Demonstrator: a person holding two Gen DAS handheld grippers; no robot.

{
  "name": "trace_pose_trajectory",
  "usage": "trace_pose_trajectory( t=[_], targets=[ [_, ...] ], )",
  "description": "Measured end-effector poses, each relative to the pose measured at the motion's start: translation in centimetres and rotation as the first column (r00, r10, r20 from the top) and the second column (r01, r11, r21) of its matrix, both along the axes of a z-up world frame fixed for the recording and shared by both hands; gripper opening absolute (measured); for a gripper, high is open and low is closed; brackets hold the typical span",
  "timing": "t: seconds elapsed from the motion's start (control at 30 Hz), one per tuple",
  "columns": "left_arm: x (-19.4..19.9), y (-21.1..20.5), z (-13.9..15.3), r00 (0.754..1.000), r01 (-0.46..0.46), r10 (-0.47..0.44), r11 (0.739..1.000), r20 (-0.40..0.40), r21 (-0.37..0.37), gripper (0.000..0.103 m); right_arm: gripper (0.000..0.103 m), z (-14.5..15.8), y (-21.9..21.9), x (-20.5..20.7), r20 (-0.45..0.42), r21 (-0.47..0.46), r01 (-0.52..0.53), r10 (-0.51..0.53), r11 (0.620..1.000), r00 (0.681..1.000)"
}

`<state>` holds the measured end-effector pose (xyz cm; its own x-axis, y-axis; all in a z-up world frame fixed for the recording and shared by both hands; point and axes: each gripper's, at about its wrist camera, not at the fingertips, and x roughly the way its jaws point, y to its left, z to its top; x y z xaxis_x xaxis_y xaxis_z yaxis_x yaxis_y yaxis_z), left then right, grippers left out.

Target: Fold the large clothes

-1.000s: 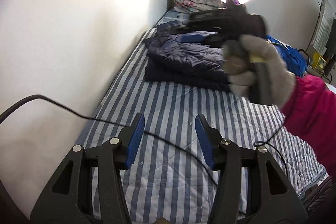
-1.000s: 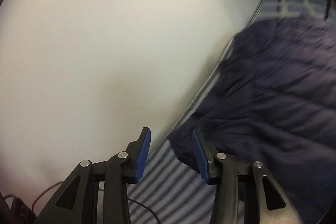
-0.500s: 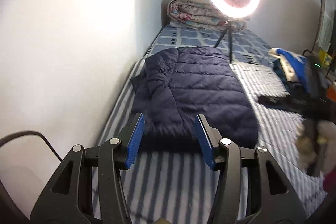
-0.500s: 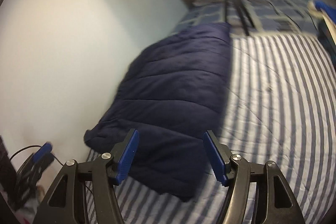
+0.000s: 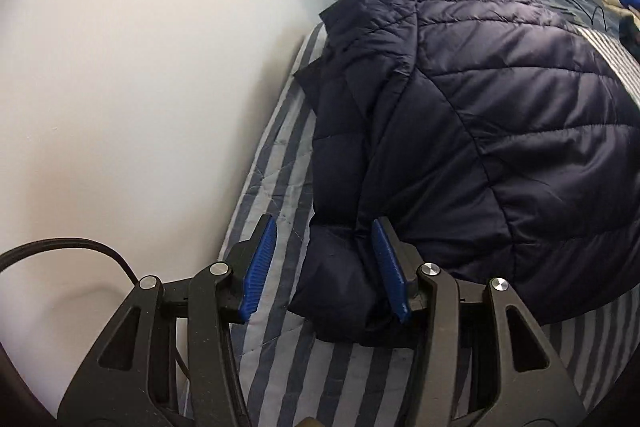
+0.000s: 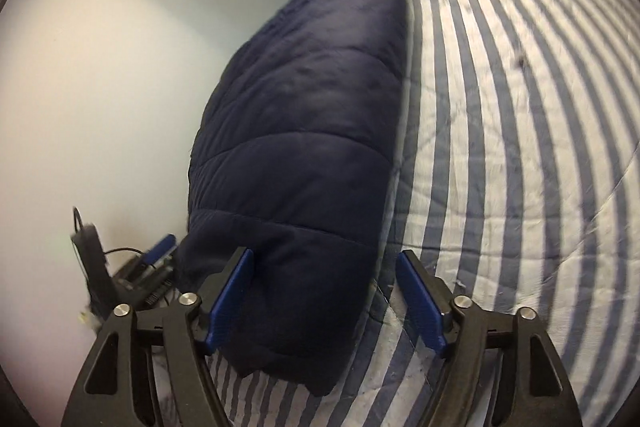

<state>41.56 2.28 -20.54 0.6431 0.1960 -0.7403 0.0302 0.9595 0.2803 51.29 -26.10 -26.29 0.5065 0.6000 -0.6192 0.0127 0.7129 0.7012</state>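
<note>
Left wrist view: the left gripper (image 5: 324, 265) stands with jaws open astride the near left corner of the jacket (image 5: 480, 115), one pad over the striped bedsheet (image 5: 276, 163), the other against the padded hem; nothing is clamped. The wall (image 5: 140, 67) runs close beside the bed. Right wrist view: the right gripper (image 6: 326, 295), jaws likewise open, straddles the jacket's near right corner.

Risk: the slick, puffy shell could slip from a shallow pinch, or the lower layer alone be caught, so the fold would drag unevenly; the wall leaves little room on that side.

The jacket is dark navy, quilted and bulky, lying lengthwise along the wall side of the bed, apparently already doubled over, edges slightly ragged.
</note>
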Motion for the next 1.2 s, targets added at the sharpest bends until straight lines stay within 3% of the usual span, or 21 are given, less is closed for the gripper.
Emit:
trace_pose_trajectory(
  t=[0.1,0.13,0.17,0.3,0.43,0.7,1.07,1.1,1.2],
  targets=[
    [0.4,0.5,-0.3,1.0,-0.015,0.014,0.998,-0.017,-0.067,0.051,0.078,-0.4,0.3,0.5,0.009,0.053,-0.01,0.01,0.999,1.0],
    [0.5,0.8,-0.3,1.0,-0.019,0.017,0.996,-0.022,-0.085,0.05,0.068,-0.4,0.6,0.7,0.008,0.074,-0.026,0.025,0.997,1.0],
    [0.6,0.9,-0.2,1.0,-0.02,0.018,0.996,-0.024,-0.091,0.05,0.065,-0.6,1.0,1.0,-0.001,0.09,-0.043,0.043,0.995,0.999],
    [0.3,0.8,0.5,1.0,0.0,-0.002,0.996,-0.027,-0.086,0.05,0.033,0.4,2.0,1.1,-0.015,0.024,-0.055,0.056,0.998,0.998],
    [-0.7,0.8,0.6,0.999,-0.005,0.0,0.995,-0.043,-0.099,0.05,0.021,1.7,2.2,1.0,-0.046,-0.023,-0.041,0.04,0.999,0.998],
    [-4.7,0.0,1.4,0.996,0.033,-0.045,0.988,-0.072,-0.153,0.05,0.018,4.9,2.7,-2.0,-0.08,-0.128,-0.093,0.083,0.987,0.993],
    [-13.8,-3.7,1.3,0.984,0.136,-0.16,0.962,-0.083,-0.238,0.05,0.018,6.9,0.7,-11.1,-0.126,-0.261,-0.164,0.135,0.951,0.983],
    [-14.5,-3.9,1.5,0.982,0.144,-0.169,0.96,-0.085,-0.241,0.05,0.019,7.2,0.8,-11.1,-0.122,-0.283,-0.174,0.144,0.943,0.982],
    [-15.5,-3.7,2.8,0.982,0.159,-0.179,0.957,-0.062,-0.243,0.05,0.043,7.9,0.8,-12.0,-0.151,-0.336,-0.197,0.154,0.921,0.977]
  ],
)
